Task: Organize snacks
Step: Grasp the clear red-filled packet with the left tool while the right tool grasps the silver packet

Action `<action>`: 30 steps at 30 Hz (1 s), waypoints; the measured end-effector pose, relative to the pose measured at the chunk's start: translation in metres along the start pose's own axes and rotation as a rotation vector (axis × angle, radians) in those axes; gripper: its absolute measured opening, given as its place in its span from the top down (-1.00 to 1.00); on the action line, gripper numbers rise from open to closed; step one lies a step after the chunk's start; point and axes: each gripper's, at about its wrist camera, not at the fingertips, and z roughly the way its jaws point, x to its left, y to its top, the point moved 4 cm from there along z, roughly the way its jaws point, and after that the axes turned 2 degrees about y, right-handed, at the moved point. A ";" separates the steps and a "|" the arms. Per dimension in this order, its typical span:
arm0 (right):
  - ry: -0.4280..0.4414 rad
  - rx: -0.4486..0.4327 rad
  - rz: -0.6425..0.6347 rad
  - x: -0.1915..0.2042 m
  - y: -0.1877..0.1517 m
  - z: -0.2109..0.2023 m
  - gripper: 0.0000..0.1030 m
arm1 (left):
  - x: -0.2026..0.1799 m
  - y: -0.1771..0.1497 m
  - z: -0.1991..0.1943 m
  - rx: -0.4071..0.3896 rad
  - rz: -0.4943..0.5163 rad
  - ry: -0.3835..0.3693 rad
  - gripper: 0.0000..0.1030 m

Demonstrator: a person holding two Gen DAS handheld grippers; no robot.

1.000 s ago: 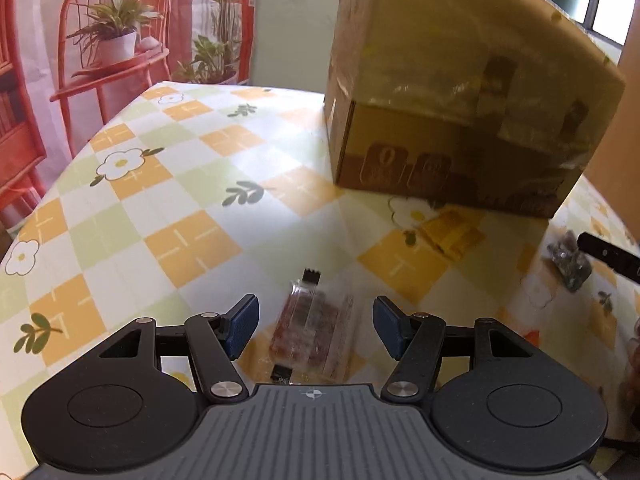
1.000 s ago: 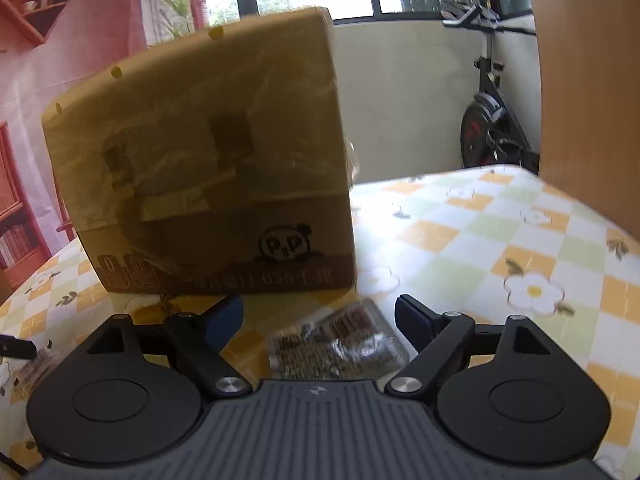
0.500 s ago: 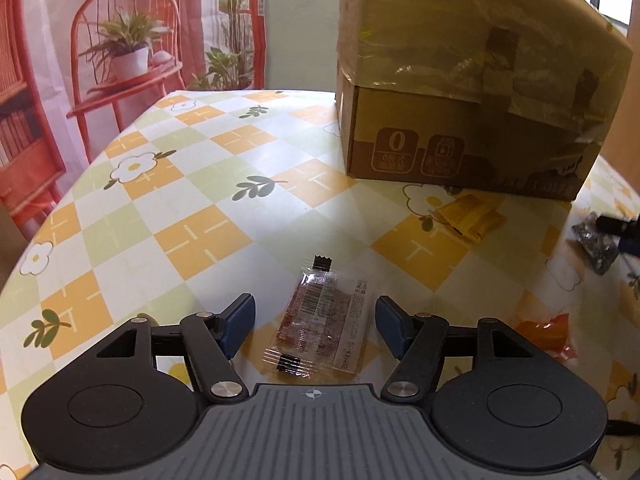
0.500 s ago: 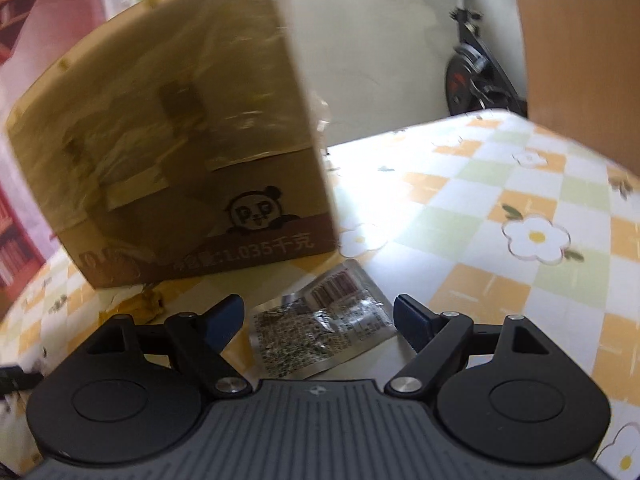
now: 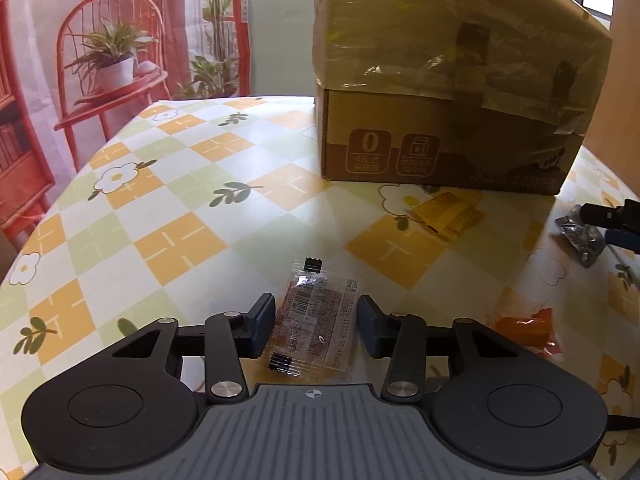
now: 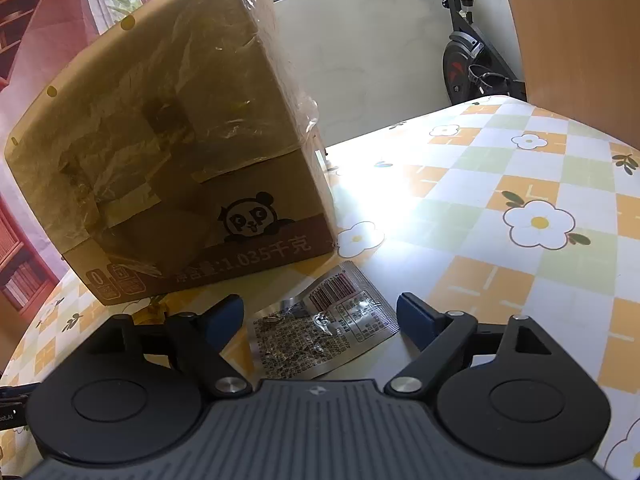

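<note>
Left gripper (image 5: 316,322): jaws closing, narrower than a second ago, clear brown snack packet (image 5: 314,320) between the pads; left pad about touching, right pad just short of it.
Right gripper (image 6: 320,318): jaws wide apart, silver snack pouch (image 6: 322,330) lying flat between them, untouched; pouch sharper than before.
Cardboard box (image 5: 452,92): both snacks lie on the tablecloth (image 5: 180,208) in front of it.
Left view only: yellow sachets (image 5: 448,212) by the box, orange wrapper (image 5: 528,330) farther out.
Right view only: exercise bike (image 6: 472,64) behind the box.
</note>
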 end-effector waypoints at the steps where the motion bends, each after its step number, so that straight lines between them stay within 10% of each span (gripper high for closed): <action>1: 0.000 0.000 -0.001 0.000 0.000 0.000 -0.69 | 0.000 0.000 0.000 0.000 -0.004 -0.001 0.10; 30: -0.159 0.080 -0.209 0.034 -0.007 0.021 -0.70 | 0.035 -0.001 -0.003 -0.064 -0.189 -0.093 0.13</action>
